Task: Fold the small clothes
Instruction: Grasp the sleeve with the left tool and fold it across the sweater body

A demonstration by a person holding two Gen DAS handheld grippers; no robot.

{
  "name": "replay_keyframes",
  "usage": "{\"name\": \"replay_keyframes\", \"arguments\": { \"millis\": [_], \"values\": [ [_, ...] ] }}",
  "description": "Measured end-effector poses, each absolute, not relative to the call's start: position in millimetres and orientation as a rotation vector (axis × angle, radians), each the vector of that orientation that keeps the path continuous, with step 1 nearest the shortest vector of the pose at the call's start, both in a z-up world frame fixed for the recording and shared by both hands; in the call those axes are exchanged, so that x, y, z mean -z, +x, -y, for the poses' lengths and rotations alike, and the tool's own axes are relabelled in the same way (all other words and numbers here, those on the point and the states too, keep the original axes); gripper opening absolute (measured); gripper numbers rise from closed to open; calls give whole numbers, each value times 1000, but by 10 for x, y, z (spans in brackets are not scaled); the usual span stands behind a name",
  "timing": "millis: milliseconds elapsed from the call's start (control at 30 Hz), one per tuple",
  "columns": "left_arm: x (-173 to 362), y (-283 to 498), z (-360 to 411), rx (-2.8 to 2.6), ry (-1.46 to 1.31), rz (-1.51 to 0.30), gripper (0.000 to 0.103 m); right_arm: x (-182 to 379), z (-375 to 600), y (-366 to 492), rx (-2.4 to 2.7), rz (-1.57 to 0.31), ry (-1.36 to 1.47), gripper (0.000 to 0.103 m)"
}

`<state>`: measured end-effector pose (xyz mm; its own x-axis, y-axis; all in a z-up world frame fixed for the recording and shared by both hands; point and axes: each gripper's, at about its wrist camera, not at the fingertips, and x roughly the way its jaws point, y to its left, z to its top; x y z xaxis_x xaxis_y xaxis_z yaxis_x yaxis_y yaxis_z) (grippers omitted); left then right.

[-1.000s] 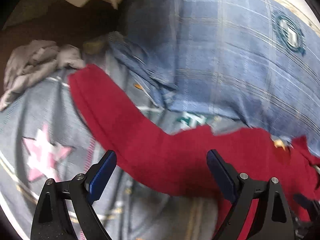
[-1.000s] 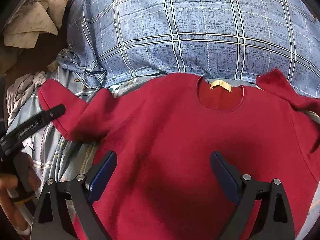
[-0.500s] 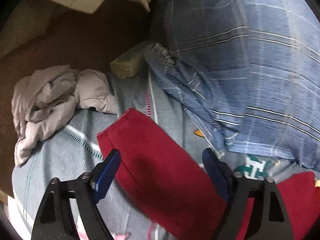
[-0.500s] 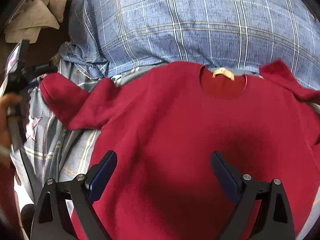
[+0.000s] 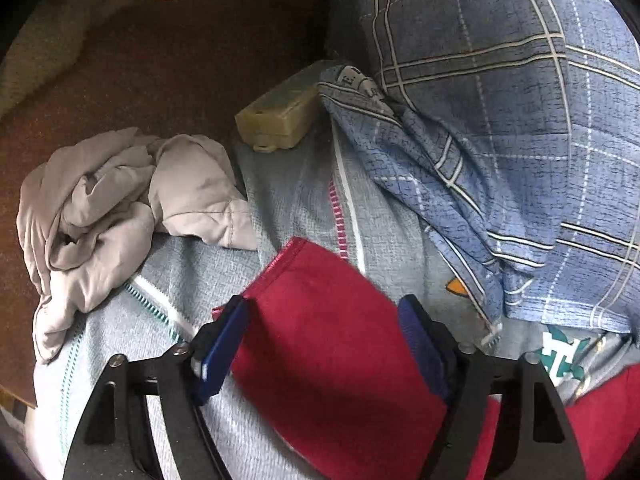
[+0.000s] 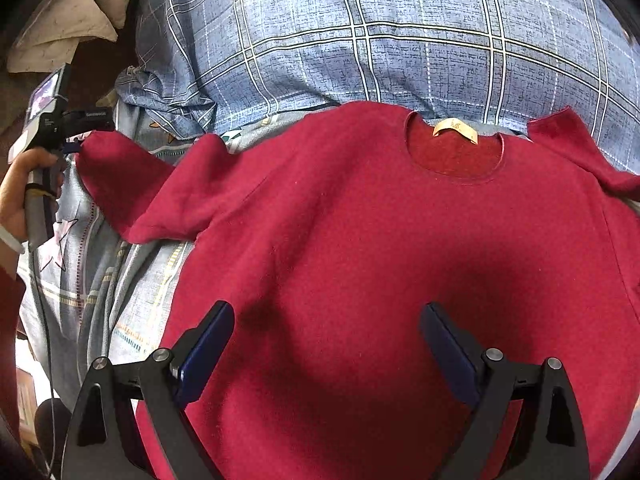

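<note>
The left gripper's (image 5: 324,344) fingers (image 5: 222,350) had just been closing and stood part open on either side of the sweater's (image 6: 380,264) sleeve cuff (image 5: 320,320), not yet pressing it. The right gripper's (image 6: 326,350) fingers (image 6: 206,350) stood wide apart above the sweater's body, holding nothing. The red sweater lay flat, front up, on a bed sheet (image 5: 280,184), its collar and tag (image 6: 455,130) toward a blue plaid pillow (image 6: 380,36). A crumpled grey cloth (image 5: 112,200) lay just beside the sheet's edge, near a small beige box (image 5: 276,120). A hand (image 6: 18,196) gripped the left gripper's handle.
</note>
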<state>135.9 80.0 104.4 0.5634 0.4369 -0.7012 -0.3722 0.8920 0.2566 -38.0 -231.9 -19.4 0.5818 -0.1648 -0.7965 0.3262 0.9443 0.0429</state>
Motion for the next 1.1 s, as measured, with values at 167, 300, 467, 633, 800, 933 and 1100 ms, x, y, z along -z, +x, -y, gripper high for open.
{"name": "replay_keyframes", "arguments": {
  "millis": [167, 300, 467, 633, 800, 933, 1100],
  "values": [
    [-1047, 1376, -841, -446, 37, -858, 7, 196, 2328, -403, 290, -907, 198, 95],
    [-1154, 1248, -773, -410, 36, -828, 3, 193, 2316, -411, 291, -906, 202, 95],
    [-1488, 892, -495, -266, -11, -764, 3, 154, 2314, -466, 286, -897, 208, 95],
    [-1763, 427, 224, -39, -12, -715, 3, 69, 2426, -558, 304, -866, 247, 95],
    [-1784, -44, 1230, 237, -37, -714, 3, -173, 2675, -766, 373, -798, 269, 95],
    [-1533, -181, 1869, 390, -46, -773, 3, -328, 2948, -981, 446, -762, 283, 95],
    [-1126, -119, 2246, 502, -35, -873, 6, -359, 3284, -1242, 536, -769, 301, 95]
  ]
}}
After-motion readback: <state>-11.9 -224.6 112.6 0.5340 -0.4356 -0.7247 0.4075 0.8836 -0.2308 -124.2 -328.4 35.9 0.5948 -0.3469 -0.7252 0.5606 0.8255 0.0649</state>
